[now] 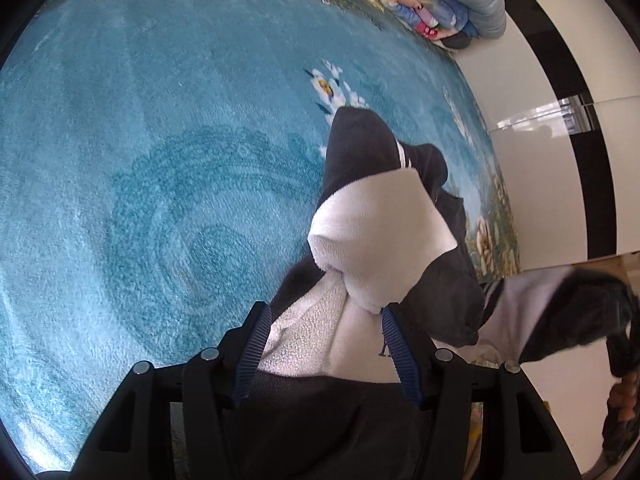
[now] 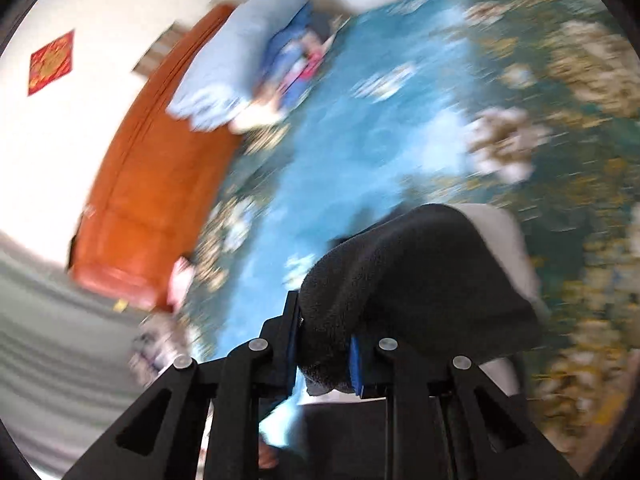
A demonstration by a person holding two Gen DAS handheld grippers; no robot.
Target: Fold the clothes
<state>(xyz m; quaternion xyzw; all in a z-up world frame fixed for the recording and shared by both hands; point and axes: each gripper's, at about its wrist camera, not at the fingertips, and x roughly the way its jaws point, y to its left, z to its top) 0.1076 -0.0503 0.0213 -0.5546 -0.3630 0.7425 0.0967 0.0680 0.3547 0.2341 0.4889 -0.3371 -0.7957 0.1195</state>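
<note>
A dark fleece garment with white fleece lining [image 1: 372, 232] hangs over the blue carpet [image 1: 160, 160]. My left gripper [image 1: 326, 316] is shut on a bunch of it, white lining and dark cloth between the blue pads [image 1: 254, 352]. The garment's far end stretches right toward the other hand [image 1: 622, 396]. In the blurred right wrist view my right gripper [image 2: 325, 340] is shut on a dark fold of the same garment [image 2: 408, 272], white lining showing behind it.
A stack of folded bedding and clothes [image 1: 448, 4] lies at the carpet's far edge, also in the right wrist view [image 2: 248, 68]. White floor with black stripes [image 1: 560, 80] borders the carpet. An orange-brown wooden headboard [image 2: 160, 160] stands by the wall.
</note>
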